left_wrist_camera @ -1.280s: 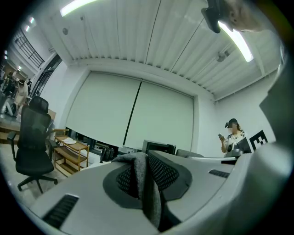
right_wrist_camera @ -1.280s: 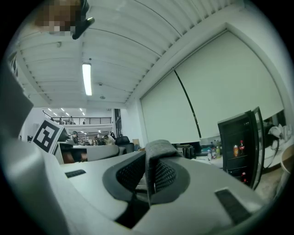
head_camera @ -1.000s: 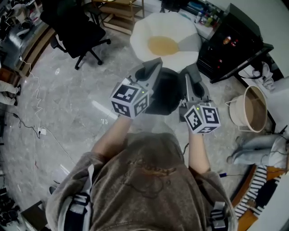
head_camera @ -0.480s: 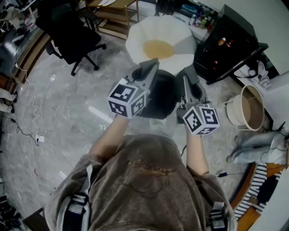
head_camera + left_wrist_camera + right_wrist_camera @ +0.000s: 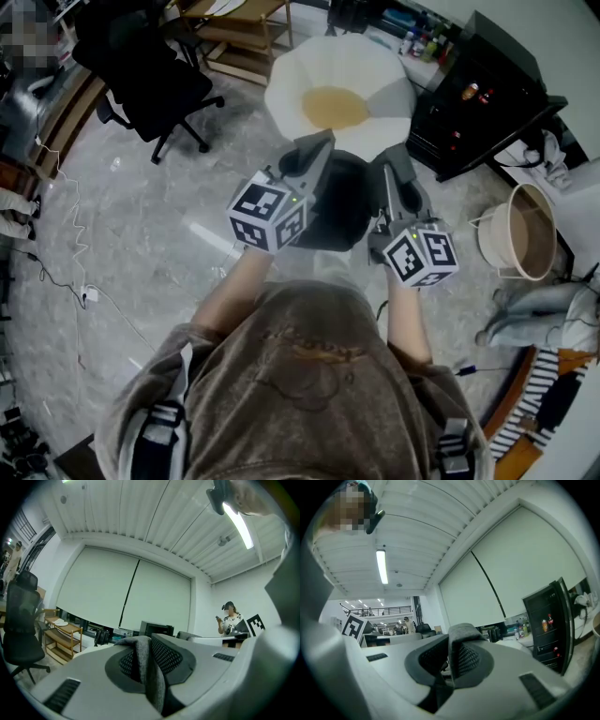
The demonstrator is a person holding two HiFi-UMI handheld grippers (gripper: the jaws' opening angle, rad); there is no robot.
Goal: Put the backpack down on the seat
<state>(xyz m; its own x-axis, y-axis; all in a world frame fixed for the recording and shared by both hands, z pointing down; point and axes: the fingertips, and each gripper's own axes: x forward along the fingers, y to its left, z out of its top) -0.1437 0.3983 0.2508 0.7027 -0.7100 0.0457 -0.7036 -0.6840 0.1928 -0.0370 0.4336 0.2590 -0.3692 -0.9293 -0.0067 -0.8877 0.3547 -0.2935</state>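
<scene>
Clearly, the coming move turns on one relation: the seat [image 5: 298, 82], a white round cushion with a yellow centre, lies straight ahead of both grippers and, as it seems, lower than them. The dark backpack [image 5: 339, 204] hangs between the two grippers above the floor, with its far side close to the near edge of the seat but not yet over it. The fingers of the left gripper [image 5: 317, 148] are clenched on a fold of grey fabric [image 5: 149, 667], which I take for a part of the backpack. The fingers of the right gripper [image 5: 397, 161] pinch a similar grey strap [image 5: 459, 644]. Both grippers point level toward the seat, side by side, so neither is clearly nearer. I judge the bag must go forward and then down, with both hands together.
</scene>
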